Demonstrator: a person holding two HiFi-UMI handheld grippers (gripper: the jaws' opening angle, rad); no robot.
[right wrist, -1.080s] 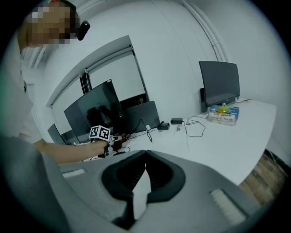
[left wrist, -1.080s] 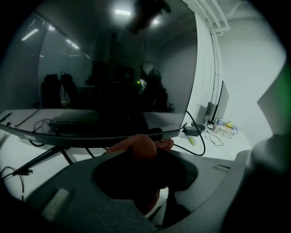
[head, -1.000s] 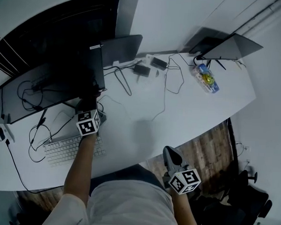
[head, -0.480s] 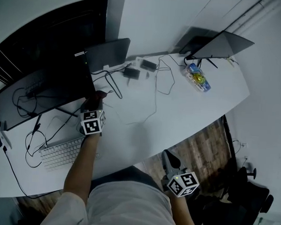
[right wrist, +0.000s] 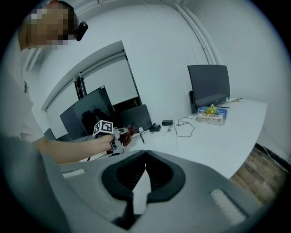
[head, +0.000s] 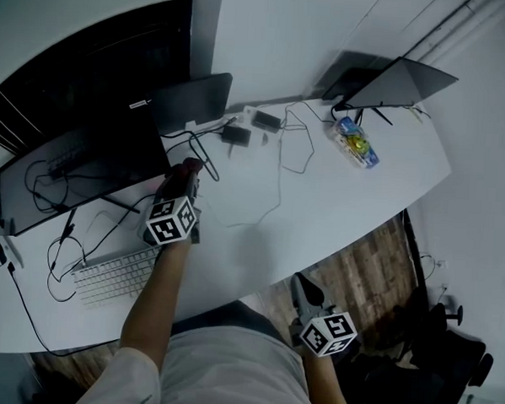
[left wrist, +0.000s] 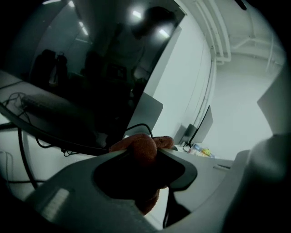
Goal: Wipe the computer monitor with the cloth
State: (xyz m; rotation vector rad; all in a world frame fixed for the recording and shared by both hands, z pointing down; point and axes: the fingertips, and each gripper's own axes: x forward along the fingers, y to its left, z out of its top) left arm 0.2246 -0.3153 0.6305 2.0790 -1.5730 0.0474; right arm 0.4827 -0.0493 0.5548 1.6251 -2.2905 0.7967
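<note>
My L gripper (left wrist: pixel 146 152) has its jaws clamped on the cloth (left wrist: pixel 142 144), a reddish-orange wad bulging out btwn the pads, w/ a bit hanging below. In the head view that gripper is over the desk (head: pixel 362 203), tips just beside the lower right corner of the monitor (head: pixel 77 162). I can't tell whether the cloth touches the screen. The screen is dark and reflects ceiling lights. The keyboard (head: pixel 118 270) lies below my L forearm, and cables (head: pixel 293 153) trail across the desk top. A second monitor (head: pixel 402 82) stands at the far right end, w/ a blue packet (head: pixel 357 143) near its base. My R gripper (right wrist: pixel 145 157) is off the desk edge, over the wood floor (head: pixel 359 270), well apart from the monitor. Its jaws are closed tip to tip w/ nothing btwn them.
</note>
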